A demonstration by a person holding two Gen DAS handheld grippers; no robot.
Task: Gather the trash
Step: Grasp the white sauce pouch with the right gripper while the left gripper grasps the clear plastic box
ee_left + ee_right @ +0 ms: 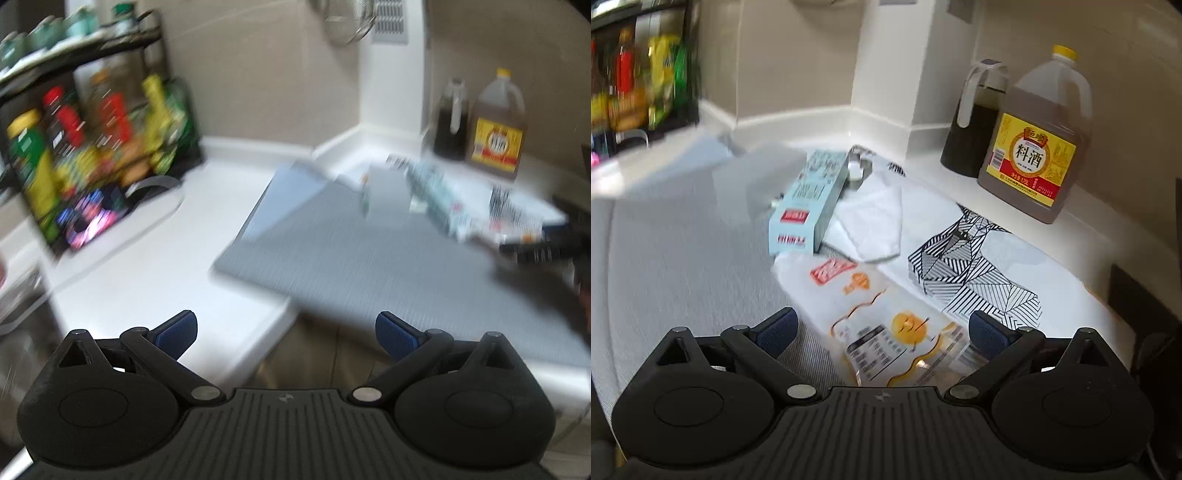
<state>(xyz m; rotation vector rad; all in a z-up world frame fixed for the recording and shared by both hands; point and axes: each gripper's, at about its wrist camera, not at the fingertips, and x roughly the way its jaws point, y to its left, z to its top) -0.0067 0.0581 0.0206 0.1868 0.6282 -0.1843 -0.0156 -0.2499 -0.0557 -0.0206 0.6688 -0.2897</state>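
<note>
Grey ribbed mat (676, 258), the landmark for this entry: it lies flat on the white counter (147, 266) and carries most of the litter, probably laid there to keep the worktop clean. White sheet printed with black striped facets (975, 273), at the mat's right side, spread flat beneath or beside the other pieces; whether it counts as trash cannot be told. Amber jug with yellow cap and yellow label (1034, 147), off the mat on the counter beyond its far right corner, upright beside a dark bottle (971, 122) against the wall; both look like stored goods rather than rubbish. Clear plastic wrapper with orange print (886, 325), on the mat's near right part, lying flat between the right gripper's (882, 328) spread, empty fingers, so judged the first piece to be picked up. Pale blue carton (809, 199), on the mat behind the wrapper, lying on its side, touching a folded white napkin (875, 225) to its right. Small foil cup (858, 168), at the mat's far edge, behind the napkin. Left gripper (286, 330), wide apart and holding nothing, off the mat's near left corner, well apart from the litter.
</note>
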